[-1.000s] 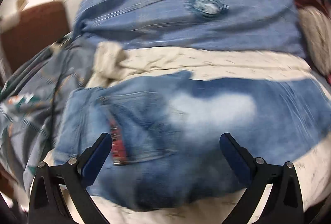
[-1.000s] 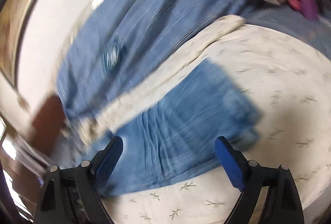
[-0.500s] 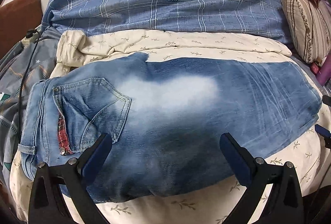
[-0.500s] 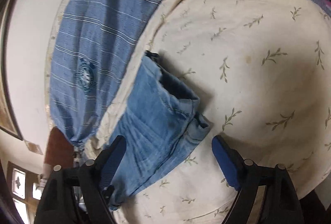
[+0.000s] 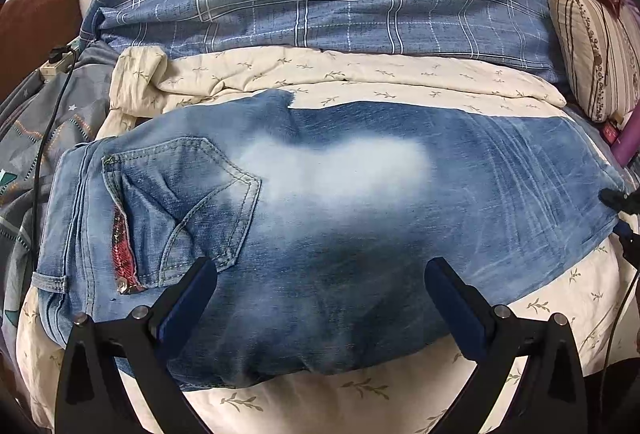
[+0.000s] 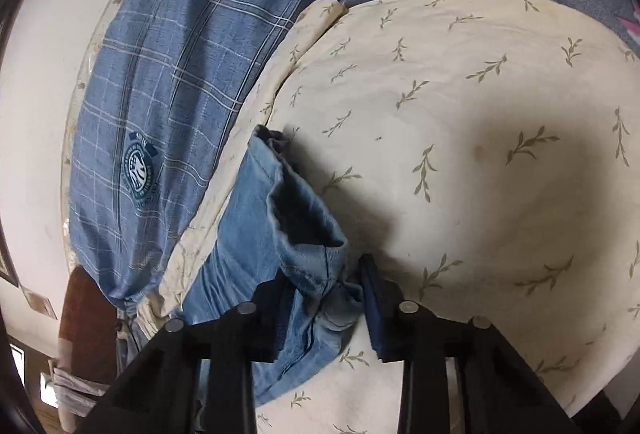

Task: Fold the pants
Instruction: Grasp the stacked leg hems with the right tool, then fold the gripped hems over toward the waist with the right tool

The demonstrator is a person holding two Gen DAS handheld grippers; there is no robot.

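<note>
Lying lengthwise along the bed (image 5: 360, 398), the jeans (image 5: 340, 234) need further folds: the right gripper (image 6: 324, 298) is closing on their hem end, while the left gripper (image 5: 320, 298) hovers spread wide.

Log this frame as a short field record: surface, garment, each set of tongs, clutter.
surface: cream leaf-print sheet on a bed
garment: blue jeans, laid flat across the sheet, back pocket up, waist at the left of the left wrist view
leg end: hem bunched between the right tongs
left tongs: open, over the seat of the jeans, nothing gripped
right tongs: jaws closing, the denim hem between them
clutter: blue plaid bedding behind, striped pillow at the right
</note>
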